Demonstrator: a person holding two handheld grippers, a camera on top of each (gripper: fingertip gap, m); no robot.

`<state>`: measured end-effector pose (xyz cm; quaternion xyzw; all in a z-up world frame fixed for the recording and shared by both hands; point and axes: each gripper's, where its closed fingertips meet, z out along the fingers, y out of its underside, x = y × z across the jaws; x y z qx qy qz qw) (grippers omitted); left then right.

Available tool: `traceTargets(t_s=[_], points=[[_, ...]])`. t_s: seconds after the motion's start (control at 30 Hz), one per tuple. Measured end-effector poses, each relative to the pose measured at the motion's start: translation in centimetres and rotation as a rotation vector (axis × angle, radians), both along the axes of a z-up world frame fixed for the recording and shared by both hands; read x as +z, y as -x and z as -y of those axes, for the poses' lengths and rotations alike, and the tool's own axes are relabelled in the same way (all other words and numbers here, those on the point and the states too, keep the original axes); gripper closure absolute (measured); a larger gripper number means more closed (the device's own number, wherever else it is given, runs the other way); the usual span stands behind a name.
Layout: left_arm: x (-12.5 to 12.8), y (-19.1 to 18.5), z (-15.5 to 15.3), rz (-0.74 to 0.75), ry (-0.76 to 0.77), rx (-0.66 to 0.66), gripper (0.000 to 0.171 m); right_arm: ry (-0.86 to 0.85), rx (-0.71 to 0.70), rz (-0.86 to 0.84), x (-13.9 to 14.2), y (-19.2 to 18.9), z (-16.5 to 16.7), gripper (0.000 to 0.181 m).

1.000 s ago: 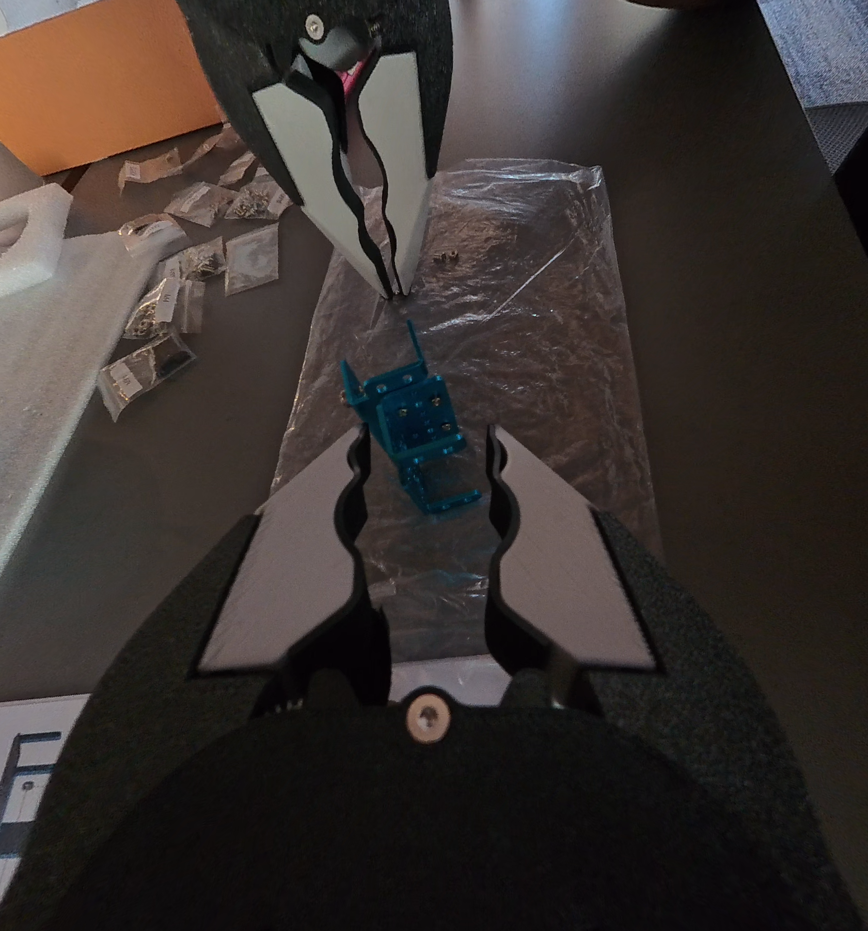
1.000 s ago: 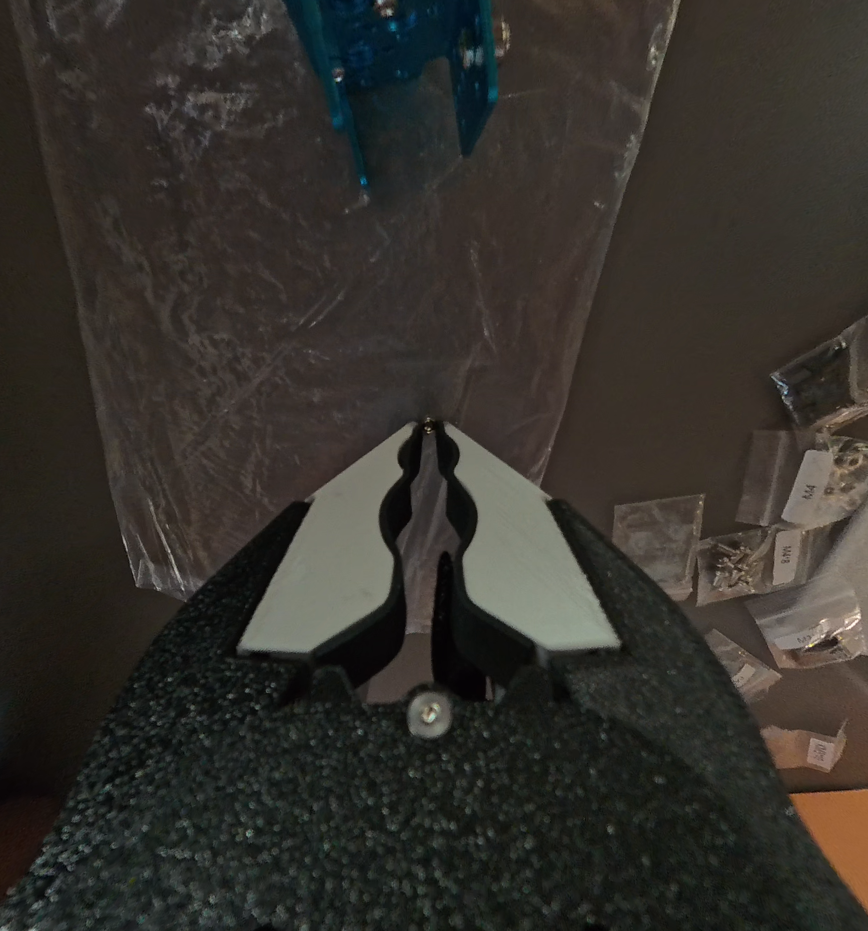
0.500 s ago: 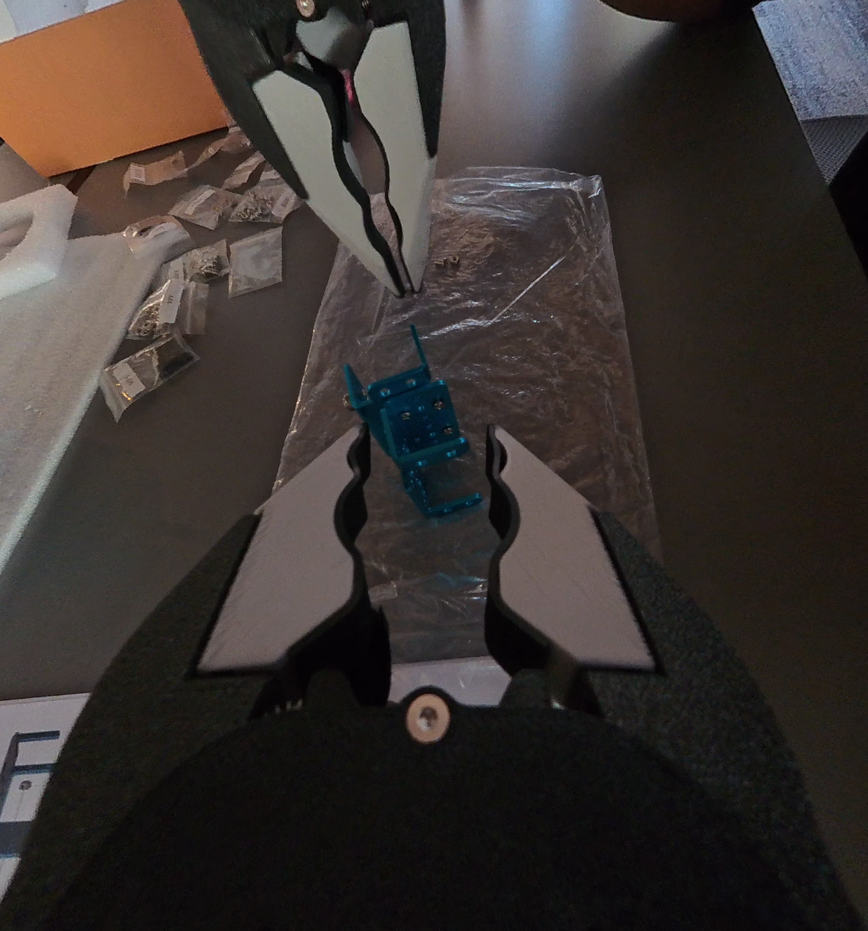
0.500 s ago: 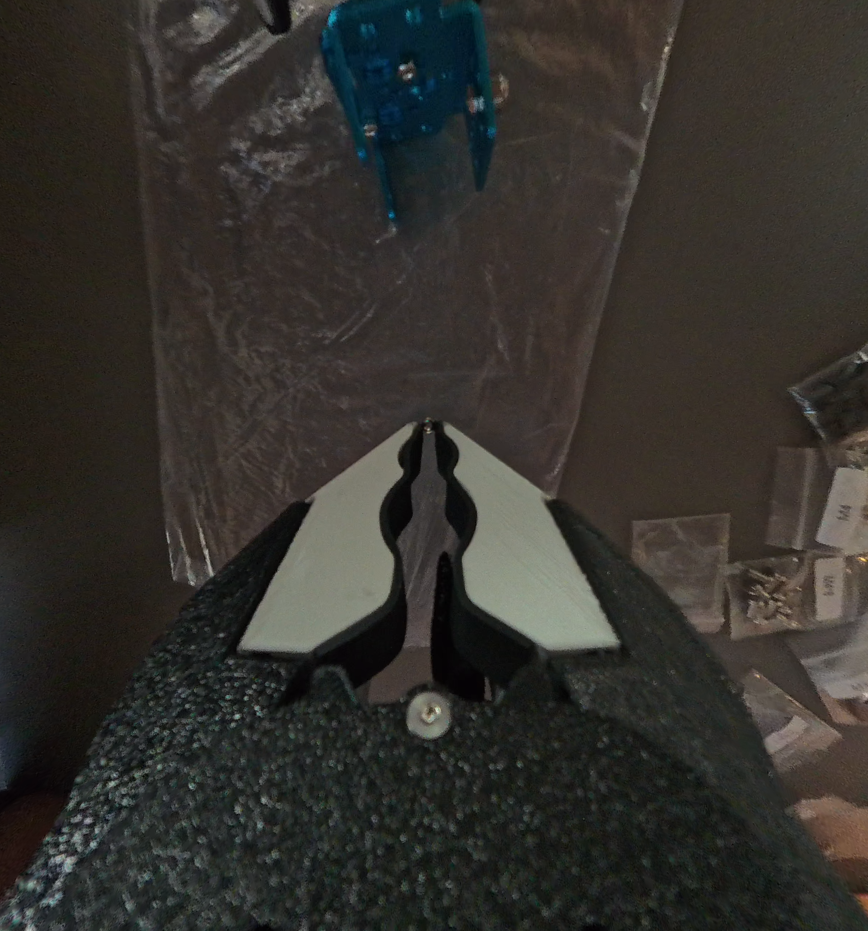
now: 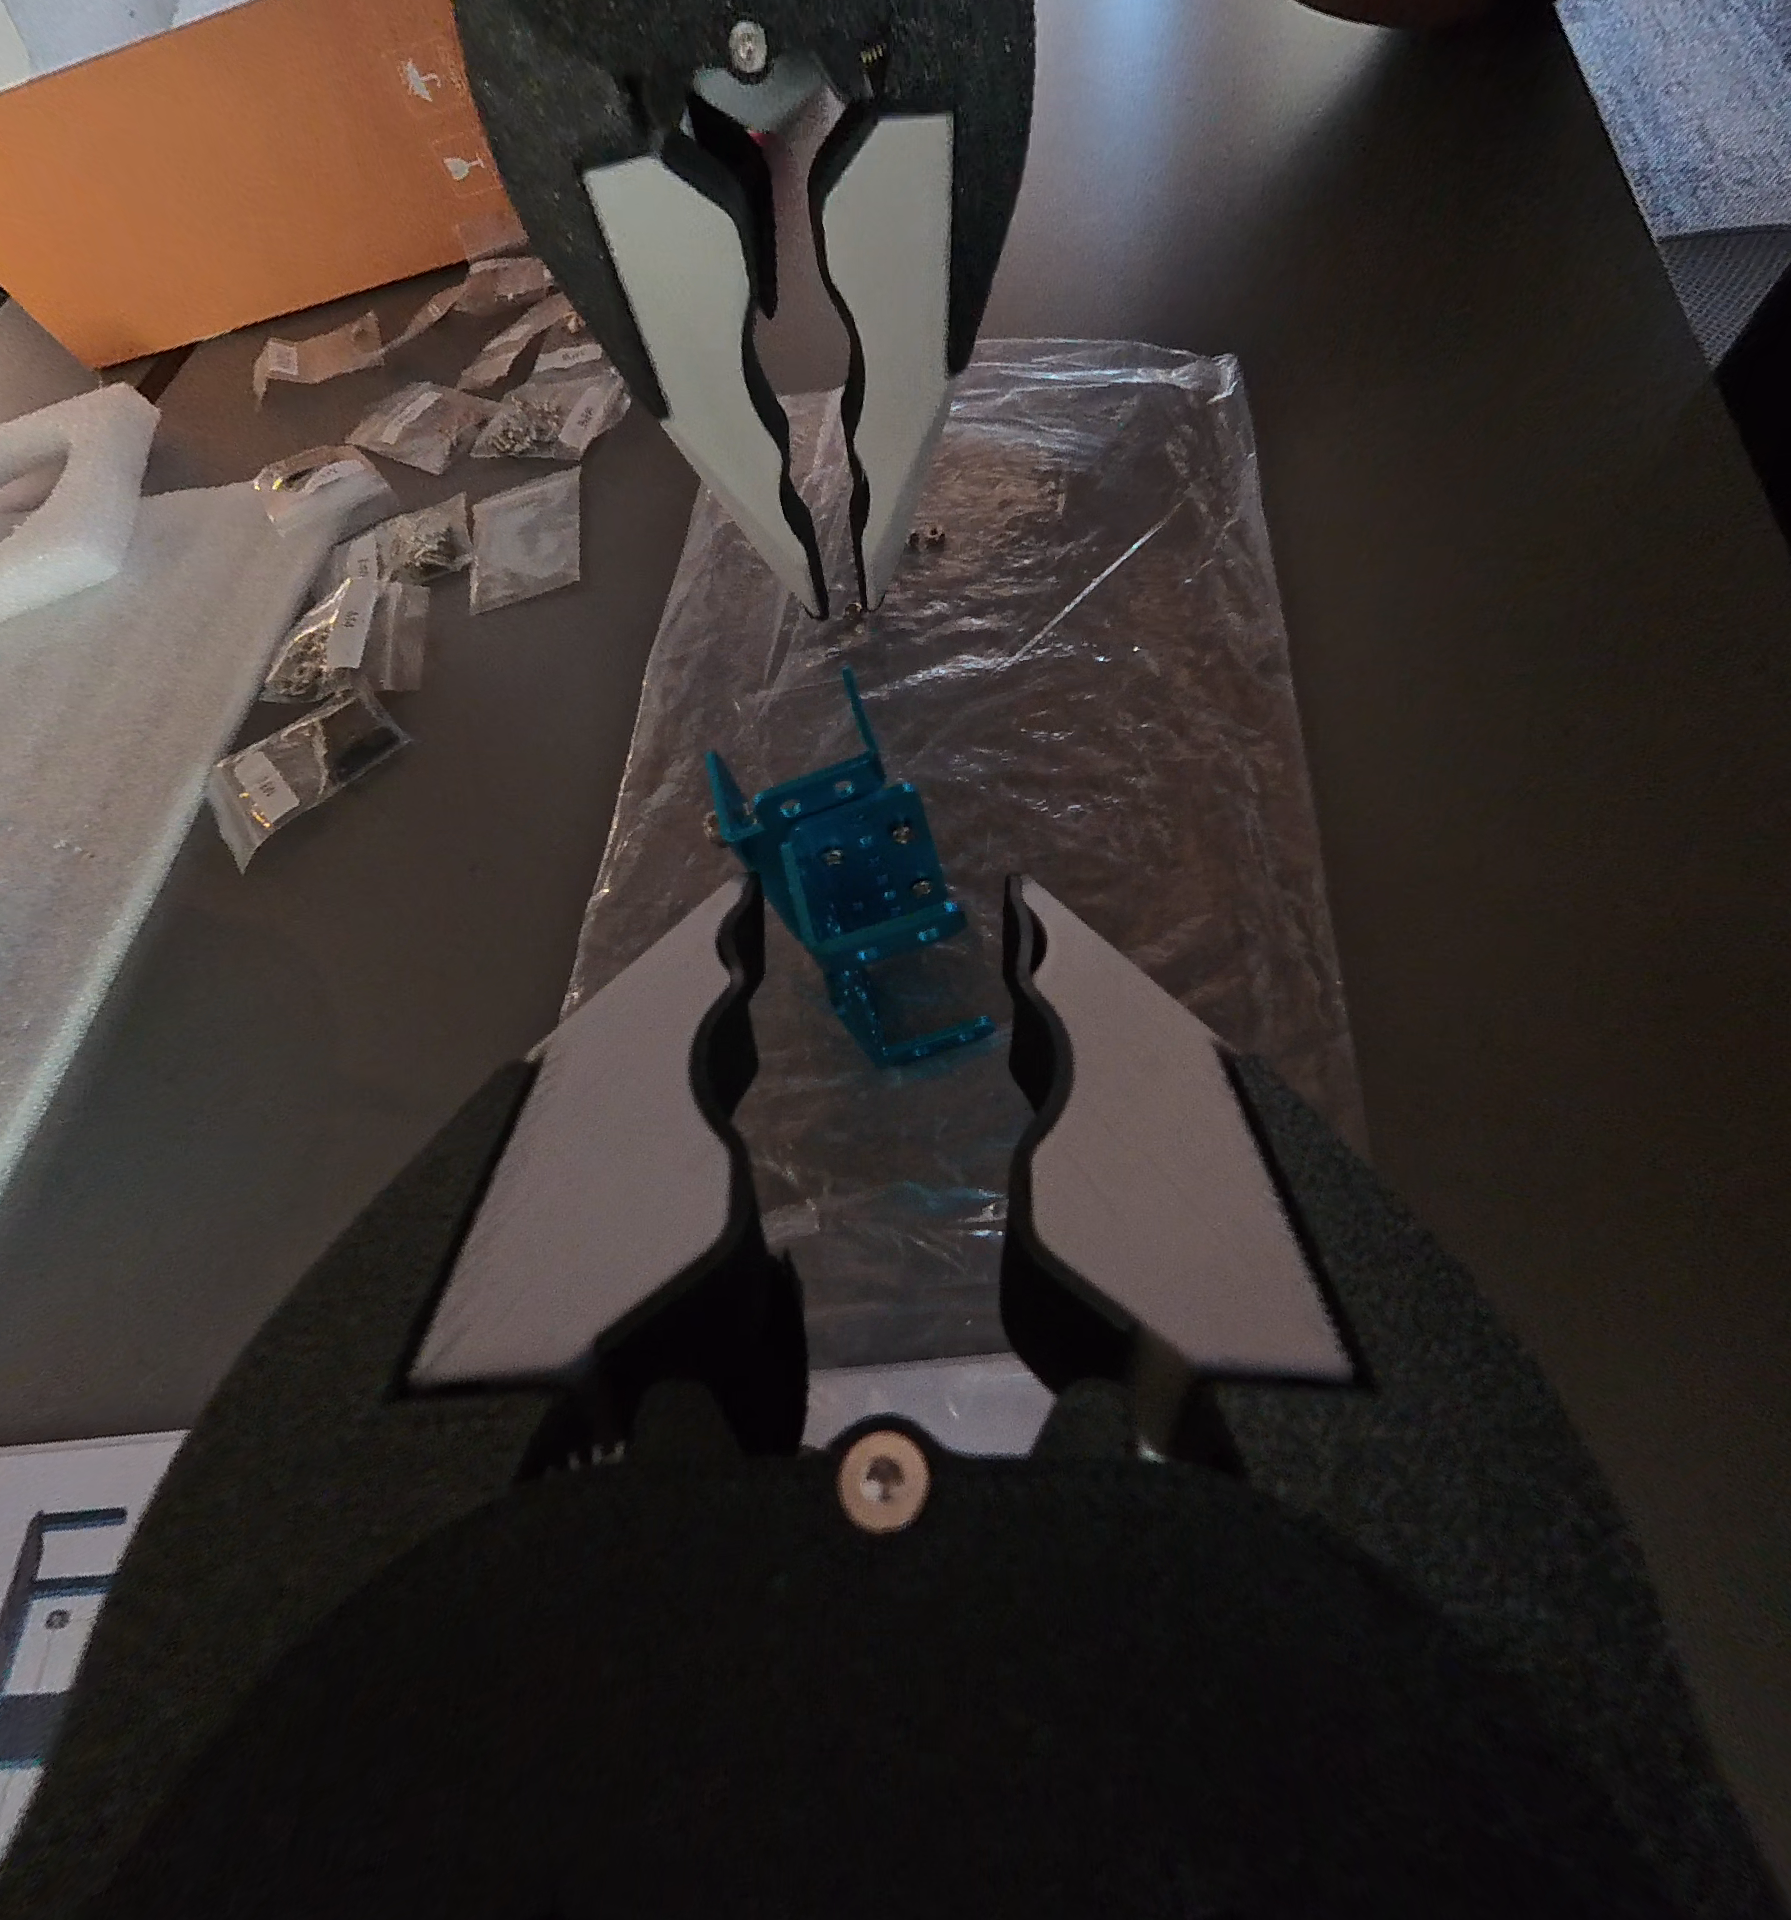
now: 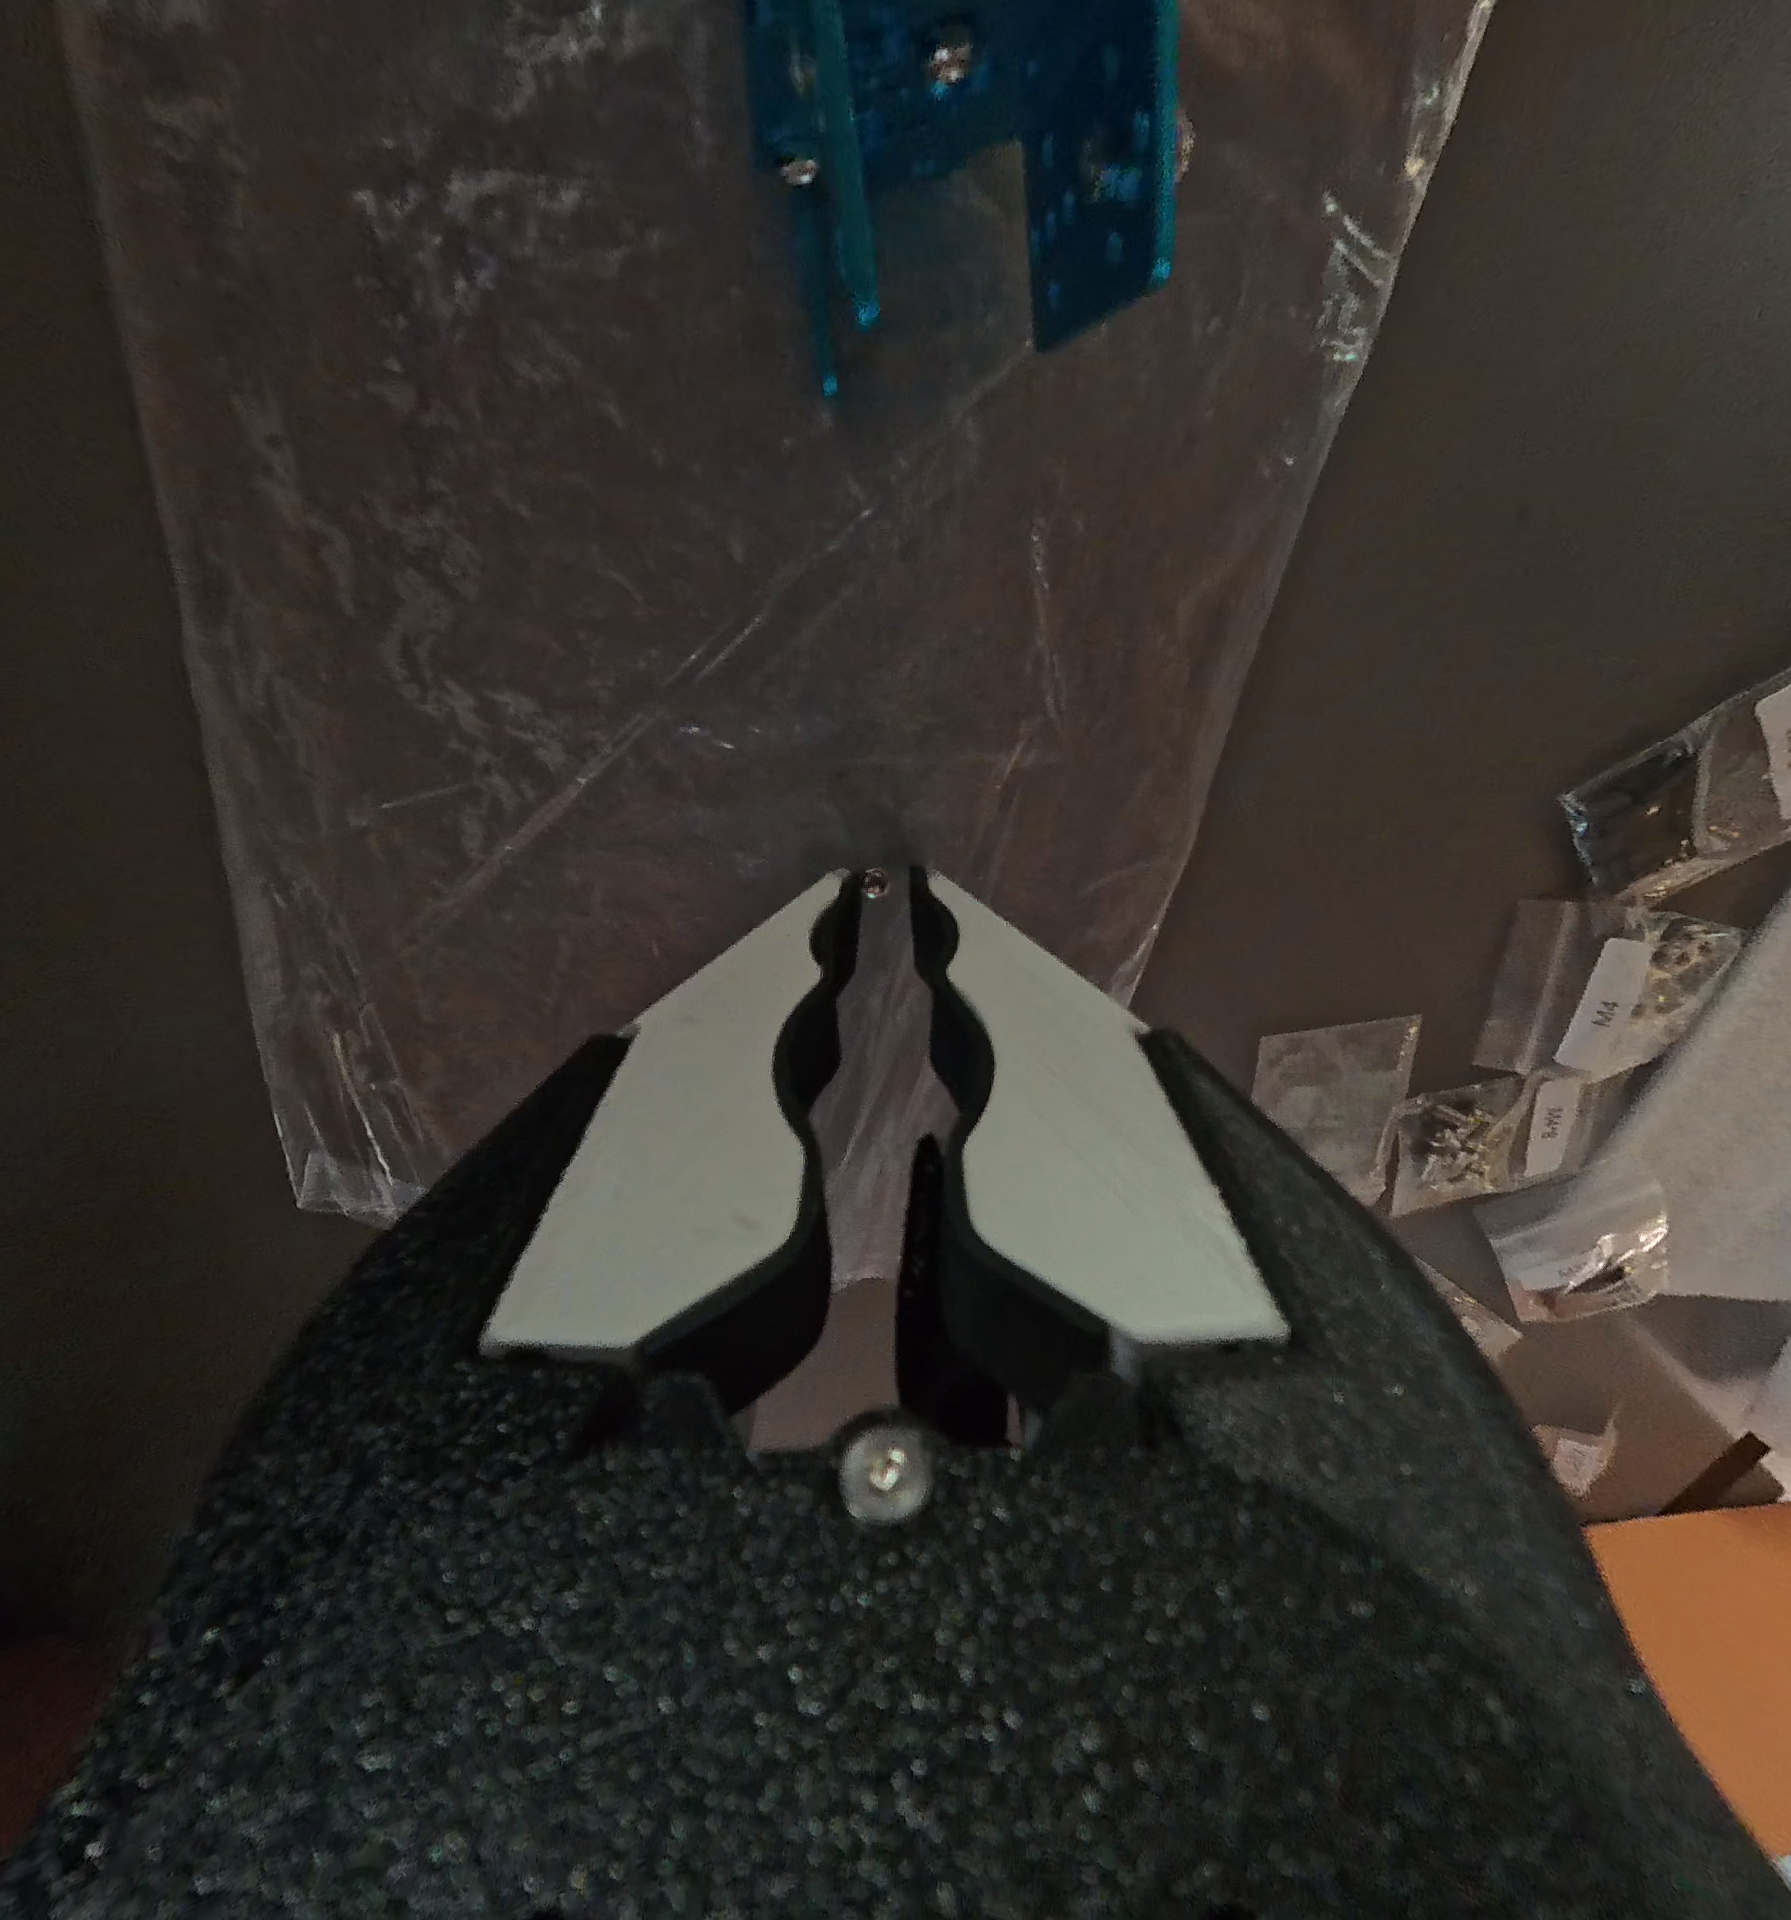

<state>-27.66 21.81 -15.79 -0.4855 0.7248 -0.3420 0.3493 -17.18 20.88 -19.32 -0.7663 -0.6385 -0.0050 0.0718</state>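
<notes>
Left gripper [image 5: 878, 894]: fingers spread wide, just above the blue metal bracket [image 5: 849, 894].
Bracket: lies on the clear plastic sheet [image 5: 1130, 790].
Right gripper [image 6: 889, 878]: fingertips slightly apart, small screw [image 6: 876, 882] between them.

Blue bracket [image 5: 849, 883] on clear plastic sheet [image 5: 1130, 727], dark table [image 5: 1493, 727], orange box [image 5: 195, 197].

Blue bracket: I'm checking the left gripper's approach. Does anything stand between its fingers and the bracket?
Nothing visible does. The open left gripper faces the blue bracket directly, which lies on the clear plastic bag. The right gripper hovers beyond the bracket, on its far side.
</notes>
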Motion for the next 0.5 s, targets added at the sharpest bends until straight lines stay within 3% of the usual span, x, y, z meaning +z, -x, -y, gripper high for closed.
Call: traceTargets(t_s=[0.5], points=[[0.02,-0.03,-0.03,0.002,-0.001,0.003,0.126,0.034,-0.016,-0.056,-0.29,0.22,0.1,0.177]])
